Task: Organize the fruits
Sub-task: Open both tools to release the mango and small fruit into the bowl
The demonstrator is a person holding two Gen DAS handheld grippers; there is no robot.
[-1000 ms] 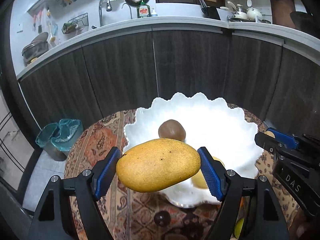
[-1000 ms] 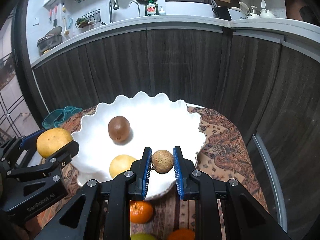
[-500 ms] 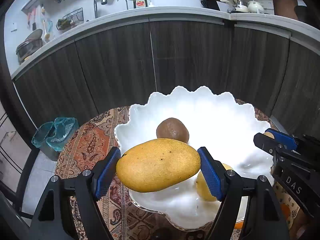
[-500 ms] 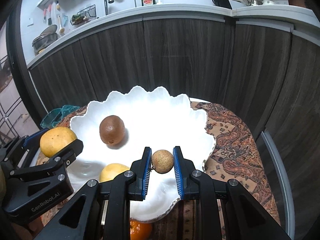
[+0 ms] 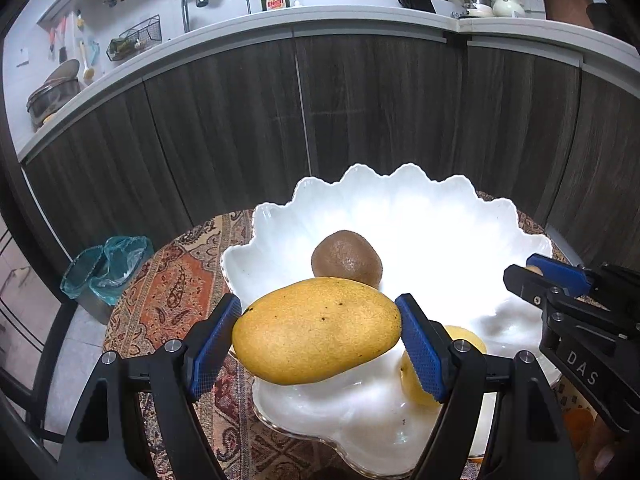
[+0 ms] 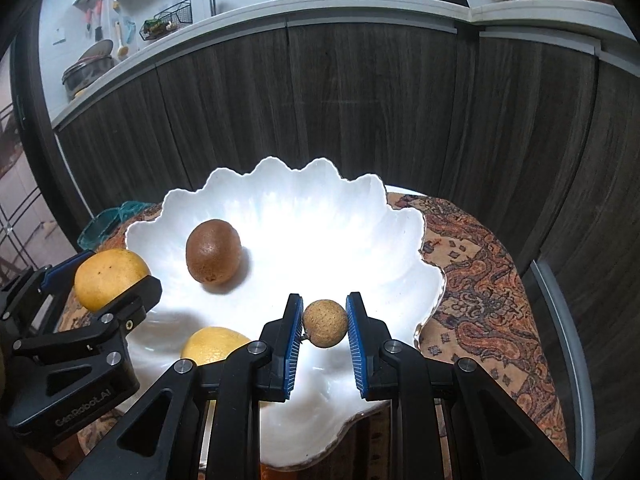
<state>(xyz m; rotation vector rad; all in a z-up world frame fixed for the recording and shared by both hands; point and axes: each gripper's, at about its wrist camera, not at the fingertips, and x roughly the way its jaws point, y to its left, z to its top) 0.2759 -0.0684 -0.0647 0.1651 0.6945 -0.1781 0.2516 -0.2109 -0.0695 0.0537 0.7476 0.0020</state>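
A white scalloped bowl (image 5: 424,208) (image 6: 340,200) stands on a round table with a patterned cloth (image 5: 172,284). A brown kiwi (image 5: 346,258) (image 6: 213,251) and a yellow fruit (image 5: 466,338) (image 6: 212,345) lie in the bowl. My left gripper (image 5: 318,330) is shut on a yellow mango (image 5: 316,330), held over the bowl's near left rim; the mango also shows in the right wrist view (image 6: 110,278). My right gripper (image 6: 324,324) is shut on a small round tan fruit (image 6: 325,323), held over the bowl's near right part.
Dark cabinet fronts (image 5: 360,112) stand close behind the table under a white counter with a sink. A bin with a teal bag (image 5: 106,268) stands on the floor at the left. An orange fruit (image 5: 578,422) lies on the table beside the bowl.
Both grippers have moved forward over the bowl with their fruits still held. The bowl now fills more of each view.
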